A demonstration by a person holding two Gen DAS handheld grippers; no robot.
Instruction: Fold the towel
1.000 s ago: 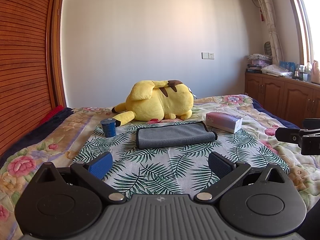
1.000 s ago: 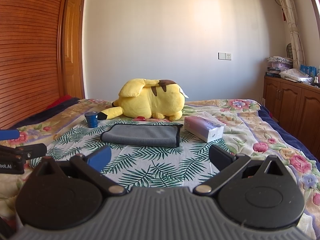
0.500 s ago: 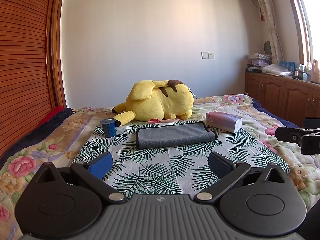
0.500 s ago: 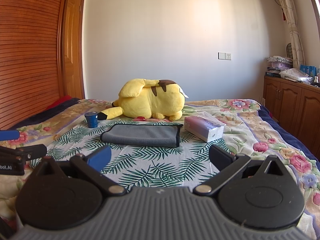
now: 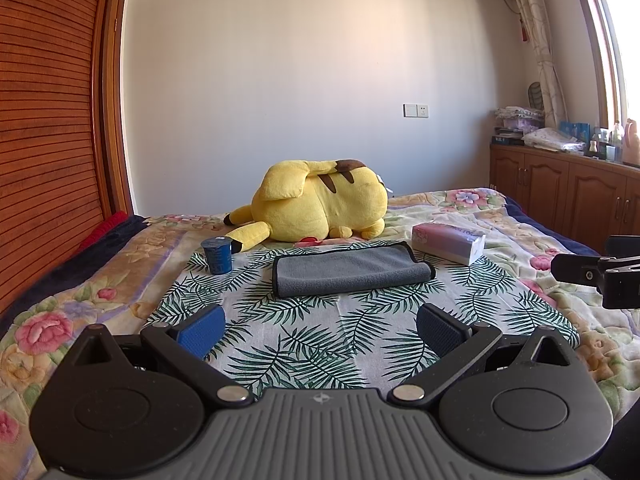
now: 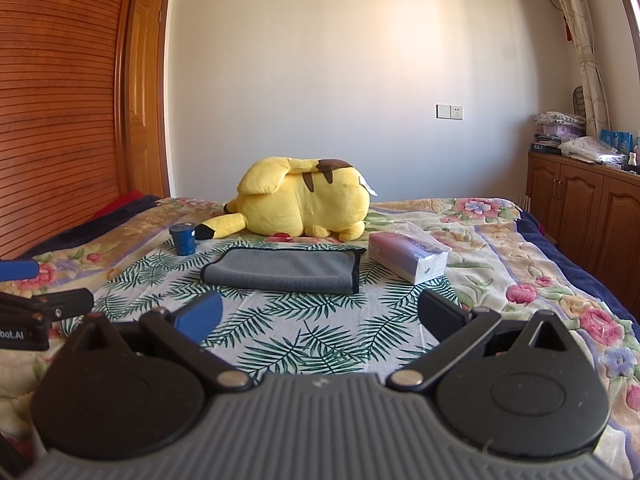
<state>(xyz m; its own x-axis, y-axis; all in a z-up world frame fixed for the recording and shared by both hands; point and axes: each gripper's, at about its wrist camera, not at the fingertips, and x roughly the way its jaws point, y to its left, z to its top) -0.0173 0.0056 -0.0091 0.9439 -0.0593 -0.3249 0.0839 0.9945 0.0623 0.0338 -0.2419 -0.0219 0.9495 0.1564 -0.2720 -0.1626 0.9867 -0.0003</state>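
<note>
Grey microfibre towel (image 5: 352, 270) lies flat, long axis crosswise, straight ahead of both spread-open, empty grippers, left (image 5: 320, 326) and right (image 6: 318, 316), neither obviously nearer, I think.

You're in a home bedroom: a bed (image 5: 520, 240) with a floral quilt fills the floor, a yellow plush toy (image 5: 320, 204) lies on it, a slatted wooden wardrobe (image 6: 60, 100) stands left, and low wooden cabinets (image 5: 560, 192) run beneath a curtained window (image 5: 612, 40).
</note>
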